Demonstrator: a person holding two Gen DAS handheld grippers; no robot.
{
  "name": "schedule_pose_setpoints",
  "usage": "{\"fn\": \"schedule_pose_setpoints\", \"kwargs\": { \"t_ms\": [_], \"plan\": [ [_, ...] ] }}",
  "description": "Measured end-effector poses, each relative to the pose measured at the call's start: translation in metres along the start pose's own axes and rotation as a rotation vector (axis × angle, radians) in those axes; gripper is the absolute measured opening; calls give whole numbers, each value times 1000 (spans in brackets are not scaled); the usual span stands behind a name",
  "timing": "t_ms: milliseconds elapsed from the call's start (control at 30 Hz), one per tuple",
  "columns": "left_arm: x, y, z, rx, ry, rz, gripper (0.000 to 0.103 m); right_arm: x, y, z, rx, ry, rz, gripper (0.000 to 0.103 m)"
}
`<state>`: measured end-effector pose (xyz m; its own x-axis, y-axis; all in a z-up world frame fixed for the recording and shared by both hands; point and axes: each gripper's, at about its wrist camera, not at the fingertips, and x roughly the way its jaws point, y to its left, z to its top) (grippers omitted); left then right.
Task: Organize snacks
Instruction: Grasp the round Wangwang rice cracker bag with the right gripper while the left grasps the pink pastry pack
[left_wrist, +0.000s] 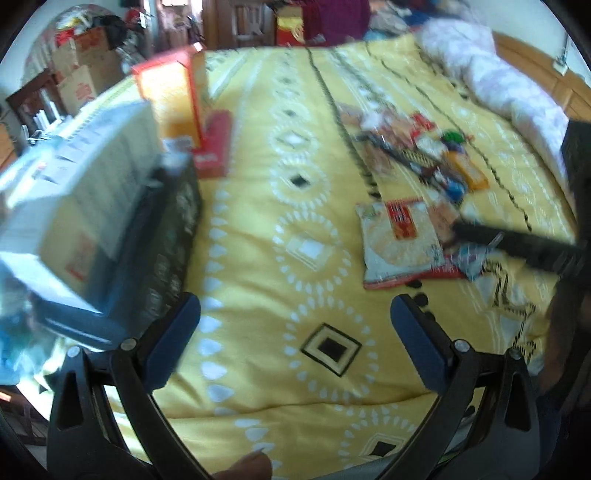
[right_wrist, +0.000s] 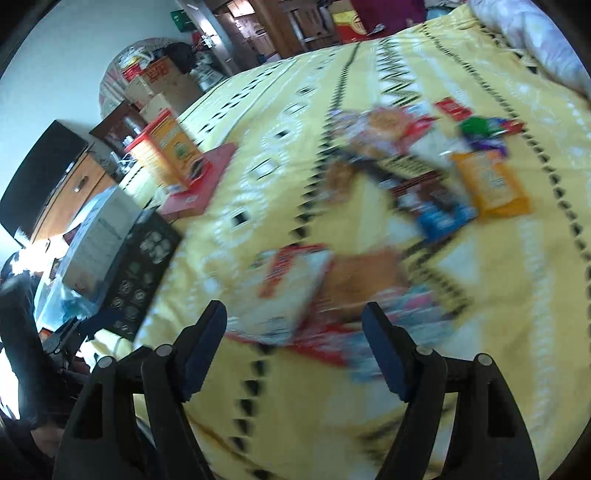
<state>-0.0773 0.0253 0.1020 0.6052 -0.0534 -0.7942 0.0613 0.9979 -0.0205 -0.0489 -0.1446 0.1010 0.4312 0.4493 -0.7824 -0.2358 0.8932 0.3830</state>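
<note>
Motion blur smears the snack packets heaped on the bed, so their labels can't be read. The right gripper tilts downward, jaws apart and empty, a rice-cracker bag just ahead. The left gripper also gapes empty over bare quilt, boxes beside its left jaw.

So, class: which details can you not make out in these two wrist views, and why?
- Far snack pile, right wrist view: motion blur, labels unreadable.
- Rice cracker bag, left wrist view: one edge covered by the right gripper's finger.
- White box, left wrist view: blurred, cut by the frame edge.
</note>
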Motion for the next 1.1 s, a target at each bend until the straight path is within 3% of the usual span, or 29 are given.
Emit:
{"fn": "schedule_pose_setpoints", "kwargs": {
  "t_ms": [67, 167, 333, 633, 733, 800, 933, 1100],
  "plan": [
    [-14, 6, 3, -5, -53, 13, 103, 17, 24, -1, -43, 24, -1, 79],
    [-29, 15, 5, -12, -103, 20, 103, 40, 48, 2, -135, 36, -144, 80],
    [-36, 26, 2, -27, -116, 8, 103, 78, 51, 3, -145, 124, -250, 83],
    [-37, 36, -1, -40, -111, -6, 103, 106, 58, 1, -170, 161, -251, 81],
    [-37, 30, -1, -29, -106, -16, 103, 106, 56, 4, -177, 149, -224, 69],
    [-35, 23, -1, -11, -100, -20, 103, 95, 54, 6, -169, 120, -174, 67],
    [-26, 3, 2, 32, -75, -60, 103, 30, 50, 8, -182, -18, -92, 66],
    [17, -39, 21, 204, -11, -180, 103, -55, -17, 6, -66, -134, -132, 66]
  ]
}}
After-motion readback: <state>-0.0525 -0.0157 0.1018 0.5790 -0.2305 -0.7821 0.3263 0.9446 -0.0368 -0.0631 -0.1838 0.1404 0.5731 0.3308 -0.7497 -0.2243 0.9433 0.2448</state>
